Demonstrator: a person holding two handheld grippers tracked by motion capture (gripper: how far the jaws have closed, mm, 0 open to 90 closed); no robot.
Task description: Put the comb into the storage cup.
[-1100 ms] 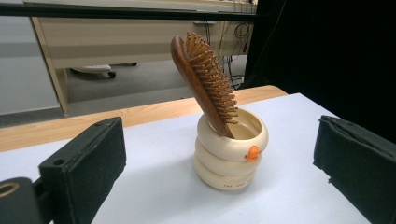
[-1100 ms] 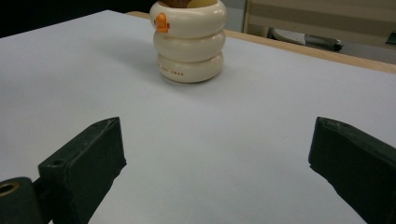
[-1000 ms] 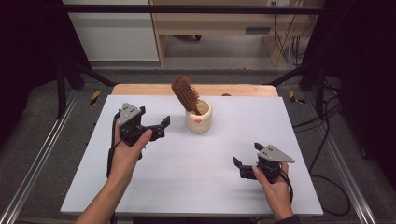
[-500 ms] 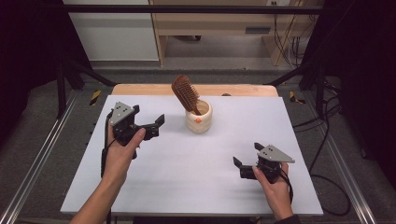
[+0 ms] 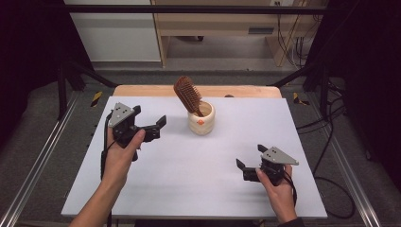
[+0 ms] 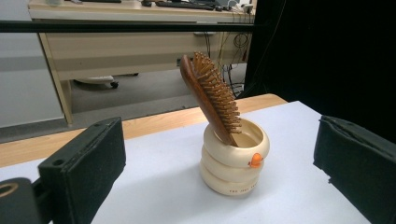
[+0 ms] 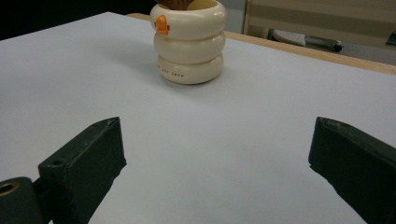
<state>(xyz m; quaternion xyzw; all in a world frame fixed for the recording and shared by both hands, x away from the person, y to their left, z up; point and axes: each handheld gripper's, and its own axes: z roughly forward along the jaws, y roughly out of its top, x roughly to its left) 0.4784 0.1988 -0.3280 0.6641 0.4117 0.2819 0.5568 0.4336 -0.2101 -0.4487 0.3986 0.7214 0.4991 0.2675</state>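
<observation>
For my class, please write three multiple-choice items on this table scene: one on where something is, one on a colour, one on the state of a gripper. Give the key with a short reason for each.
1. Where is the hairbrush?
A. Flat on the table
B. Standing tilted in the cream cup
C. Held in the right gripper

2. What colour is the small mark on the cup's rim?
A. Orange
B. Green
C. Blue

3. How does the left gripper stand?
A. Shut on the cup
B. Shut on the brush
C. Open, holding nothing

Key:
1 B: the left gripper view shows its handle end down inside the cup, with the bristled head leaning out.
2 A: the mark is orange in both gripper views.
3 C: its jaws are wide apart in the left gripper view, with the cup beyond them.
</observation>
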